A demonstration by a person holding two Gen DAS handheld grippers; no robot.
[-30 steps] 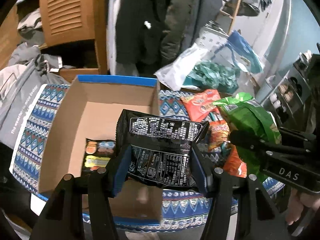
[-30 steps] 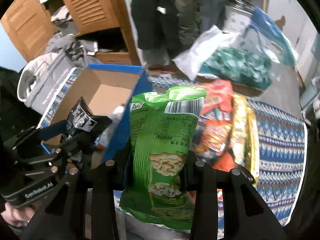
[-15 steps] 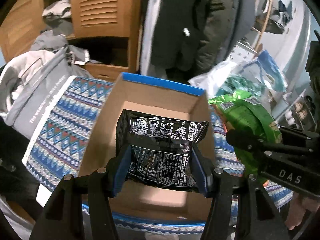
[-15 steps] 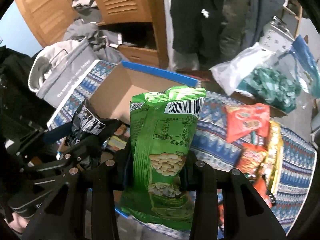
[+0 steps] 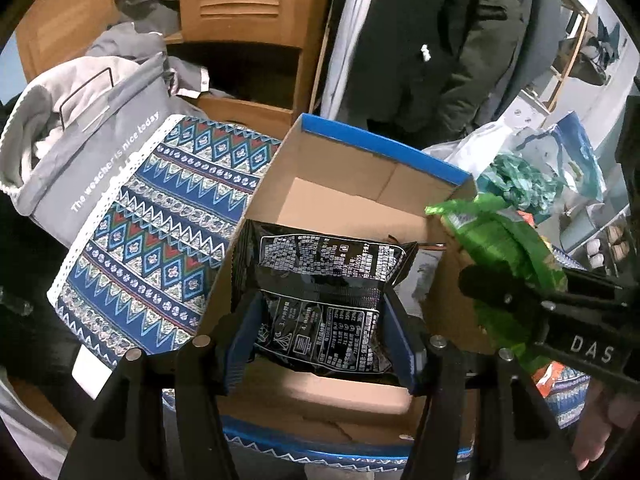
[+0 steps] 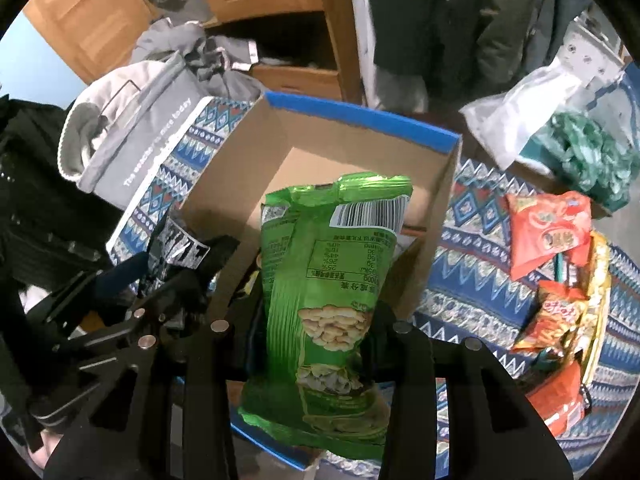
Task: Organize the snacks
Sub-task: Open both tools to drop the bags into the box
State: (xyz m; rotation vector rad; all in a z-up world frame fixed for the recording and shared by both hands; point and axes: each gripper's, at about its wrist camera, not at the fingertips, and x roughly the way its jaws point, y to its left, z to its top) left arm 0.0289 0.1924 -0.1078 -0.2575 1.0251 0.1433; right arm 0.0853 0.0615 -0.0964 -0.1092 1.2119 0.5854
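My left gripper [image 5: 320, 336] is shut on a black snack bag [image 5: 320, 280] and holds it over the open cardboard box with a blue rim [image 5: 384, 148]. My right gripper [image 6: 312, 336] is shut on a green snack bag [image 6: 332, 280] and holds it upright over the same box [image 6: 360, 120]. The right gripper and green bag also show at the right of the left wrist view [image 5: 504, 248]. The left gripper with the black bag shows at the left of the right wrist view [image 6: 180, 248].
The box stands on a blue patterned cloth [image 5: 160, 232]. A pile of orange and yellow snack bags [image 6: 556, 280] lies to the right of it. A grey fabric basket [image 5: 92, 144] stands left, a plastic bag with green contents [image 6: 580, 152] far right, wooden cabinet and hanging coats behind.
Both grippers have moved left with their bags, from over the snack pile to over the box. The box now fills the middle of both views.
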